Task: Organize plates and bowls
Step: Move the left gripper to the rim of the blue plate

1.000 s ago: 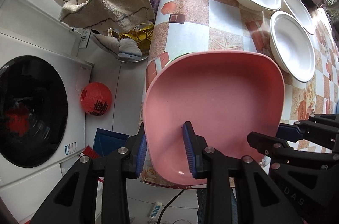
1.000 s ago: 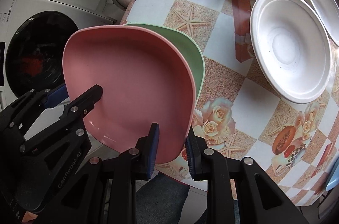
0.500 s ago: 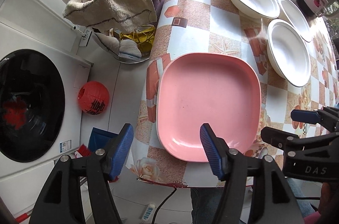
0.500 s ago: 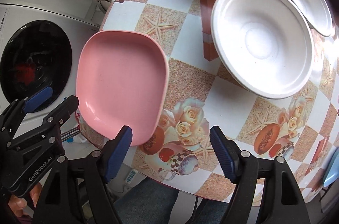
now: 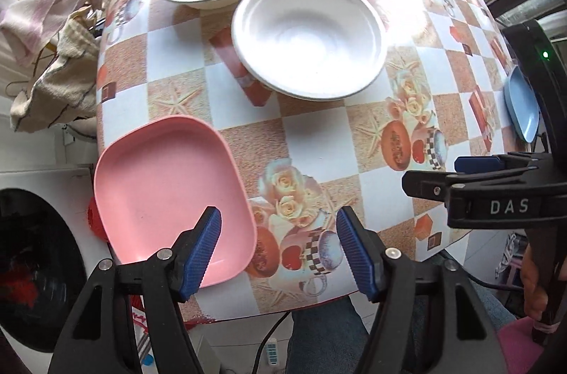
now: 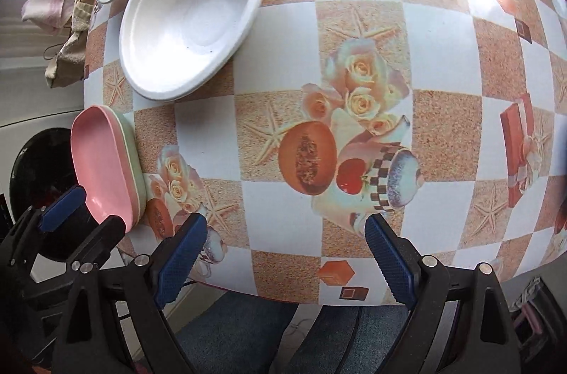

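- Leftmost, pink plate [image 5: 170,193] rests on green plate [image 6: 133,161] at the table [image 5: 319,143] corner.
- Centre, 3 white bowls [image 5: 308,34] lie apart; nest them squarely.
- Left gripper [image 5: 278,246] and right gripper [image 6: 283,253]: jaws opening, nothing between.

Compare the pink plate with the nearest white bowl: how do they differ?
The pink plate is squarish with rounded corners; the white bowl is round. The plate is shallow, the bowl deeper. The plate sits stacked on a green plate at the table's edge; the bowl stands alone, further in. Both are empty.
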A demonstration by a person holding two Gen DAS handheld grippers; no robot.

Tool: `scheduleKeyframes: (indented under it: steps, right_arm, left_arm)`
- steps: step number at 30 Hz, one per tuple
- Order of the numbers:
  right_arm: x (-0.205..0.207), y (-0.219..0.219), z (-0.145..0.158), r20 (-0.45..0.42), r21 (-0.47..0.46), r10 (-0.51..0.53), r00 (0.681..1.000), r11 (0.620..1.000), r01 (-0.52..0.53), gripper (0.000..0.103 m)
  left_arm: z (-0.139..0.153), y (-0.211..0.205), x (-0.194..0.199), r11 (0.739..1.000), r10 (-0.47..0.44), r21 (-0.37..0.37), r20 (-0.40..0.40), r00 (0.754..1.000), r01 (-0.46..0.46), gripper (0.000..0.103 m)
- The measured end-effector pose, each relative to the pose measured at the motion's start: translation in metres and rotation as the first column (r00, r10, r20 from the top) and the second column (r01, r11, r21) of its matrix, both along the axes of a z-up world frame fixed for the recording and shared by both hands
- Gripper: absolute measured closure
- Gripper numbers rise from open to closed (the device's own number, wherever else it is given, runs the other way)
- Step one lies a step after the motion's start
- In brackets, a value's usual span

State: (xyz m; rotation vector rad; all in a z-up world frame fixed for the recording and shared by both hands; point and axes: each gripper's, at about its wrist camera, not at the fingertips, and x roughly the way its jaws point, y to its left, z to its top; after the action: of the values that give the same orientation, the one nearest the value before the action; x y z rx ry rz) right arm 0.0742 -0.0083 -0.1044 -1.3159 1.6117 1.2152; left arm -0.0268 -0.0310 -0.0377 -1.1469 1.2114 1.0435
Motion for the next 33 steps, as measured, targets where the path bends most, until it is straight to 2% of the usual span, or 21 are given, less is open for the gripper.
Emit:
scheduleKeyframes:
  steps: [4, 8, 10, 13, 16, 17, 18, 22, 26, 33]
  right_arm:
    - [0.050, -0.002, 0.000, 0.015, 0.011, -0.145, 0.989, 0.989, 0.144, 0.011]
    - [0.104, -0.012, 0.003, 0.020, 0.029, -0.301, 0.953, 0.953, 0.301, 0.011]
    - [0.135, -0.018, 0.004, 0.026, 0.038, -0.374, 0.927, 0.927, 0.373, 0.011]
    - [0.172, -0.028, 0.007, 0.036, 0.066, -0.473, 0.880, 0.880, 0.470, 0.011]
    - [0.209, -0.040, 0.010, 0.039, 0.103, -0.568, 0.822, 0.821, 0.562, 0.010]
    - [0.228, -0.043, 0.012, 0.037, 0.110, -0.597, 0.802, 0.800, 0.590, 0.000]
    - [0.244, -0.047, 0.015, 0.036, 0.127, -0.624, 0.780, 0.777, 0.616, 0.000]
    - [0.286, -0.062, 0.025, 0.077, 0.190, -0.710, 0.700, 0.700, 0.689, 0.000]
    - [0.321, -0.074, 0.018, 0.090, 0.175, -0.769, 0.632, 0.637, 0.751, 0.000]
    - [0.350, -0.074, -0.002, 0.119, 0.152, -0.805, 0.581, 0.593, 0.791, 0.000]
  left_arm:
    - [-0.003, 0.013, 0.044, 0.993, -0.116, -0.007, -0.004, 0.993, 0.116, 0.031]
    - [-0.001, 0.031, 0.087, 0.979, -0.202, 0.000, 0.002, 0.979, 0.202, 0.029]
    - [0.000, 0.041, 0.110, 0.972, -0.235, 0.005, 0.010, 0.972, 0.235, 0.028]
    - [0.001, 0.057, 0.145, 0.962, -0.273, -0.001, 0.066, 0.960, 0.273, 0.028]
    - [0.006, 0.070, 0.181, 0.951, -0.309, 0.037, 0.074, 0.948, 0.307, 0.027]
    - [0.007, 0.074, 0.193, 0.946, -0.324, 0.049, 0.068, 0.944, 0.321, 0.025]
    - [0.008, 0.078, 0.205, 0.941, -0.338, 0.060, 0.064, 0.939, 0.334, 0.025]
    - [0.006, 0.094, 0.252, 0.917, -0.398, 0.066, 0.064, 0.915, 0.394, 0.025]
    - [0.001, 0.107, 0.297, 0.889, -0.456, 0.072, 0.053, 0.888, 0.452, 0.025]
    - [-0.015, 0.121, 0.364, 0.827, -0.560, 0.064, 0.007, 0.828, 0.558, 0.025]
